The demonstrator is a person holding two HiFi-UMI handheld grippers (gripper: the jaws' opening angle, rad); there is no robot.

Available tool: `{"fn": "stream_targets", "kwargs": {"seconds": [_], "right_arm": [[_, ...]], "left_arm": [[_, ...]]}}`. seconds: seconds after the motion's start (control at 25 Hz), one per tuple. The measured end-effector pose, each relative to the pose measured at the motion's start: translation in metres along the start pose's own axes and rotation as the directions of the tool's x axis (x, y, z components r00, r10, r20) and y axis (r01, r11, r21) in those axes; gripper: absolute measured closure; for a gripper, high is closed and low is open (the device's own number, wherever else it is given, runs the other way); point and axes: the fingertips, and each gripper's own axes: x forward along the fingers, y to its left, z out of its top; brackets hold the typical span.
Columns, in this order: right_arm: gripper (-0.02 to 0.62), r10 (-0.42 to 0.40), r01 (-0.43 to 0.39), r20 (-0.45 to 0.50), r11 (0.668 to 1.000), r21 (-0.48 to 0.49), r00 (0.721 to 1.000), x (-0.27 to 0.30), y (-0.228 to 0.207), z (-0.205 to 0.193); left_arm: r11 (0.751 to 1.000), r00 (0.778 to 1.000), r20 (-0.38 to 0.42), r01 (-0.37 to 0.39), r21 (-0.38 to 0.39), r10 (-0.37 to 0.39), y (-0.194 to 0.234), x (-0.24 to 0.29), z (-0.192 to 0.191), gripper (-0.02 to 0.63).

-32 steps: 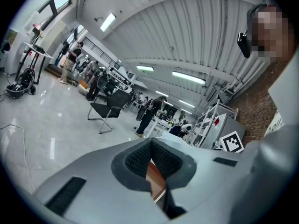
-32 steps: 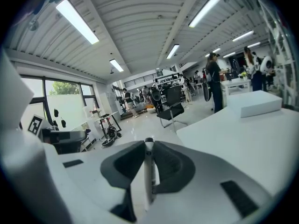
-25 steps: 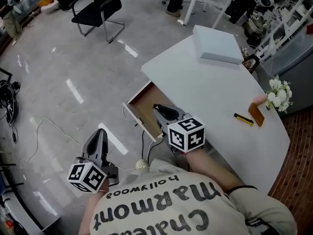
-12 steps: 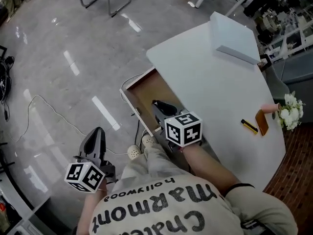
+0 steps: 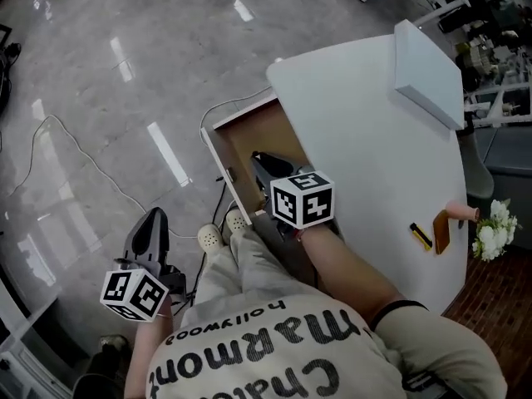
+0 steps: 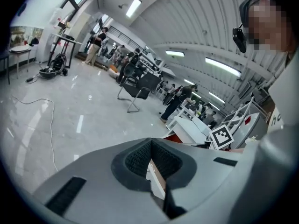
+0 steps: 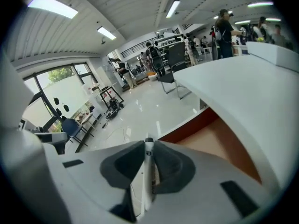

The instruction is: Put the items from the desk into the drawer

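Over the open drawer, right hand-held gripper pinches a white pen; left hand-held gripper pressed together.

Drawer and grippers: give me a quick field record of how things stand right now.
drawer: open, pulled out from under the desk
right gripper: at the drawer, shut on a thin white pen-like item
left gripper: off the desk, above the floor, jaws together, nothing held
on desk: white box, yellow-black pen, brown item
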Motion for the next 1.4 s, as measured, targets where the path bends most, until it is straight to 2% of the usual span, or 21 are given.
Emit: {"fn": "stream_targets", "kwargs": {"seconds": [0.24,0.44,0.64,1.4], "right_arm": [[0.525,-0.002,0.001,-0.063,1.000,-0.009,0.998,0.036,-0.008,-0.014],[0.525,-0.002,-0.008,-0.121,0.997,-0.081,0.993,0.056,-0.005,-0.028],[0.525,-0.004,-0.013,-0.156,0.995,-0.103,0.988,0.075,-0.006,-0.040],[0.525,-0.090,0.068,-0.304,0.994,-0.080,0.948,0.140,-0.057,-0.097]], "left_arm": [[0.997,0.998,0.002,-0.062,-0.056,0.062,0.027,-0.003,-0.012,0.607],[0.993,0.996,0.007,-0.090,-0.078,0.091,0.038,-0.005,-0.017,0.607],[0.990,0.994,0.002,-0.111,-0.090,0.112,0.048,-0.005,-0.023,0.607],[0.976,0.985,-0.039,-0.170,-0.135,0.166,0.079,-0.002,-0.048,0.607]]}}
